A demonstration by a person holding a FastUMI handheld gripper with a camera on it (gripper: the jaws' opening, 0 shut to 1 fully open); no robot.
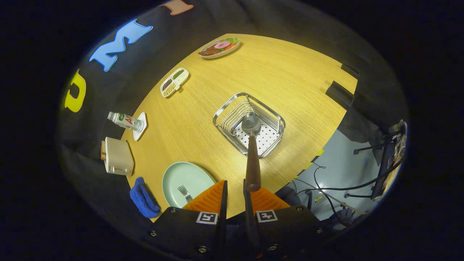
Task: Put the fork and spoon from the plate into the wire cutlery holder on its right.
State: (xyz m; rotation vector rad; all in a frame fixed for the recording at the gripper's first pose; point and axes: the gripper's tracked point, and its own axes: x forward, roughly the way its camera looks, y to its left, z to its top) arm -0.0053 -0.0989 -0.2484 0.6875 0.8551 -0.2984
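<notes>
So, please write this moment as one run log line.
gripper: shut on spoon | spoon bowl above wire cutlery holder | fork on plate

I see the wooden table (290, 76) brightly and evenly lit from above, and the light falls off toward the dark booth sides. The spoon (251, 145) bowl and the wire cutlery holder (248, 124) give small bright reflections. Shadows under the things are short and soft. The fisheye bends the table edge strongly, and the outer ring is dim and a little blurred; the centre stays sharp
</notes>
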